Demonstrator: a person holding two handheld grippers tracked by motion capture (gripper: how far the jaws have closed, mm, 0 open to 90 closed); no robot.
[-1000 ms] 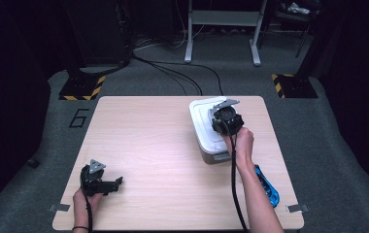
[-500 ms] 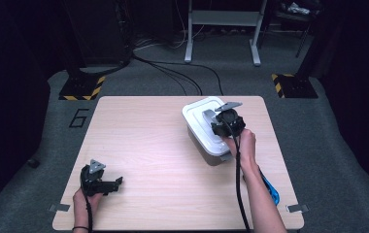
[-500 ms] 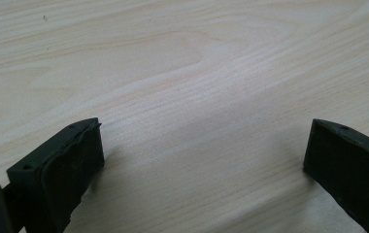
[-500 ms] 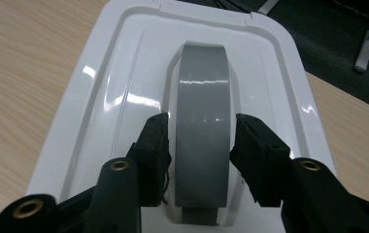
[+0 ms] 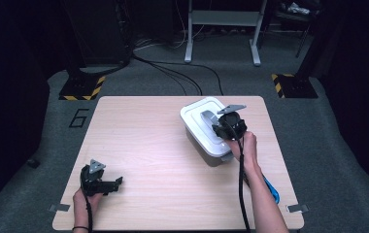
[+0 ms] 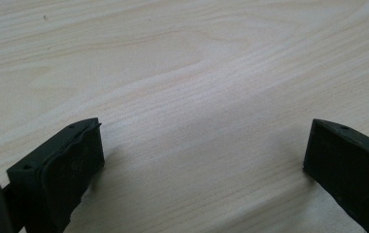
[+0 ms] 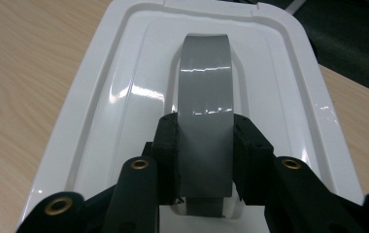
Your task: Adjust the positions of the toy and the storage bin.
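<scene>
White plastic lidded bin [image 5: 207, 133]: right tool [image 7: 205, 145] clenched on grey arched handle [image 7: 204, 97]; left tool [image 6: 197, 165] released. Risk: lid detaches when lifted.

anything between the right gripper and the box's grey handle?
No. The right gripper is shut on the grey handle of the white lid, a pad pressed to each side. Nothing visible sits between pads and handle. The left gripper rests open over bare table, away from the box.
</scene>
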